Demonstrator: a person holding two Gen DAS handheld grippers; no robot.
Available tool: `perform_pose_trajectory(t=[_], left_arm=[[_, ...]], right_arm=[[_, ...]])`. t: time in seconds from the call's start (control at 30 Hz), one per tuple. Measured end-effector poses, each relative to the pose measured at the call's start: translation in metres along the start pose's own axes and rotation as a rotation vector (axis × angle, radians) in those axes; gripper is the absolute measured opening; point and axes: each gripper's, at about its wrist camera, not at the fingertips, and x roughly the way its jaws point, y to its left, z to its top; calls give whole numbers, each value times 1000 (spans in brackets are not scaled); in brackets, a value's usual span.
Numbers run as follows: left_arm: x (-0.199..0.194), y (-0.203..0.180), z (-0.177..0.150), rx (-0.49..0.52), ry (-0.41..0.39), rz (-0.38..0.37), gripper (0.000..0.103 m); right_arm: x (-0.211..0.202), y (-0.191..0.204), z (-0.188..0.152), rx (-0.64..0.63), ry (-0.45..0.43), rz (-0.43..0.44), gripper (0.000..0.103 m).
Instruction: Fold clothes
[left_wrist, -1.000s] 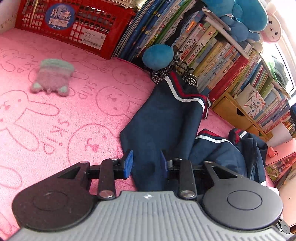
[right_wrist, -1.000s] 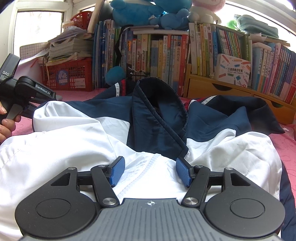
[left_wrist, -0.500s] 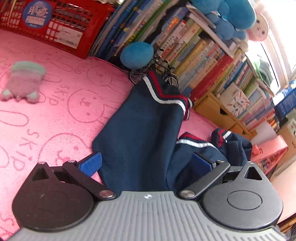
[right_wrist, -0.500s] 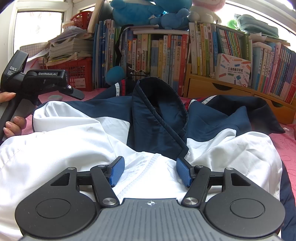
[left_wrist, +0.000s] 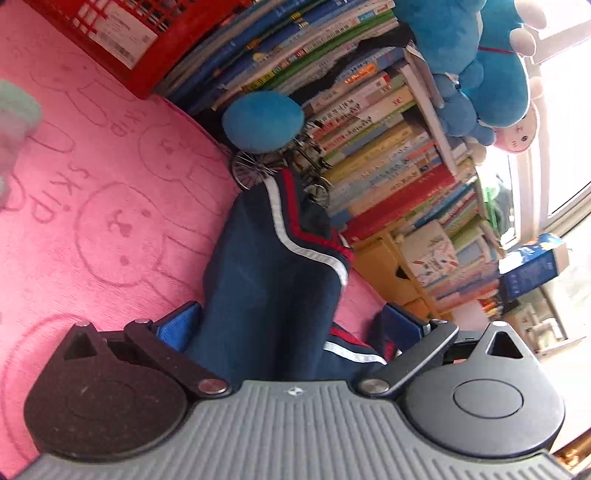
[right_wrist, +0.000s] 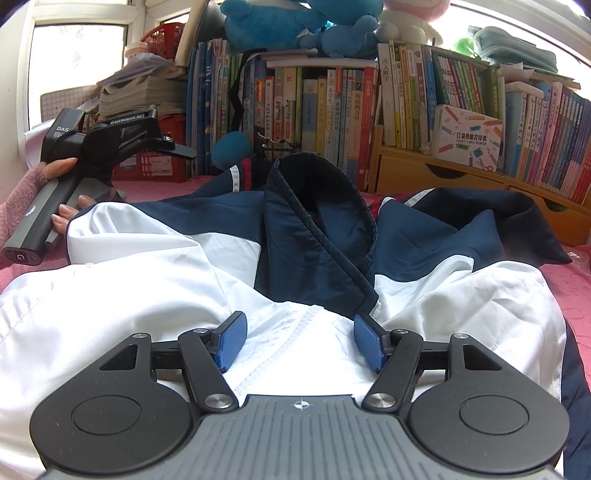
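A navy and white jacket (right_wrist: 155, 280) lies spread on the pink rabbit-print mat (left_wrist: 92, 229), collar (right_wrist: 317, 206) raised toward the books. My right gripper (right_wrist: 301, 341) hovers over the white front, jaws open, the zip seam lying between the blue pads without being pinched. In the left wrist view a navy sleeve (left_wrist: 273, 266) with a red and white striped cuff (left_wrist: 306, 240) runs away from me. My left gripper (left_wrist: 288, 325) straddles it with jaws spread wide, touching nothing. In the right wrist view the left gripper (right_wrist: 173, 146) is held by a hand (right_wrist: 62, 166) at the jacket's far left.
Shelves packed with books (right_wrist: 332, 96) line the back, with wooden drawers (right_wrist: 436, 173) below. A red crate (left_wrist: 110, 33), a blue plush ball (left_wrist: 262, 122) and a small model bicycle (left_wrist: 258, 166) stand by the sleeve's end. A pale plush toy (left_wrist: 14, 114) lies left.
The left gripper's jaws have spread from narrow to wide, and it has rolled and moved closer along the sleeve. The right gripper and the jacket body have stayed still.
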Motion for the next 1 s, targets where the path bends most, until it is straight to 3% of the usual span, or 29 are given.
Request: perform_pose_trajectory(t=[0.07, 0.1, 0.13, 0.2, 0.23, 0.33, 0.4, 0.43, 0.47, 0.53, 0.6, 0.67, 0.73, 0.87, 1.0], left_arm=[[7, 3, -4, -63, 33, -109, 102], [10, 1, -7, -70, 35, -116, 102], [14, -2, -9, -61, 32, -89, 99], [21, -15, -12, 2, 18, 52, 83], [25, -20, -12, 34, 14, 103, 69], [34, -35, -15, 117, 3, 241, 58], [36, -36, -14, 101, -19, 298, 36], [35, -36, -14, 89, -36, 317, 15], [31, -37, -15, 80, -59, 317, 8], [17, -42, -16, 85, -102, 264, 6], [-4, -57, -11, 104, -164, 161, 5], [-37, -77, 0, 120, -270, 36, 5], [-72, -100, 13, 146, -386, -21, 5], [-128, -125, 26, 239, -537, 35, 4], [-147, -99, 25, 239, -541, 251, 4]], right_arm=[[0, -1, 0, 2, 0, 3, 65], [0, -1, 0, 2, 0, 4, 65], [0, -1, 0, 3, 0, 5, 66], [0, -1, 0, 3, 0, 7, 66], [0, -1, 0, 3, -1, 7, 66], [0, -1, 0, 4, -1, 9, 67], [-1, 0, 0, 5, -1, 11, 67], [-1, 0, 0, 6, -1, 11, 67], [-1, 0, 0, 7, -1, 12, 67], [0, 0, 0, 9, -1, 13, 68], [0, 0, 1, 9, 0, 14, 68], [0, 0, 0, 8, 1, 16, 69], [0, 1, 0, 8, 2, 16, 70], [-1, 3, 1, 8, 2, 16, 71], [-2, 4, 2, 5, 4, 15, 73]])
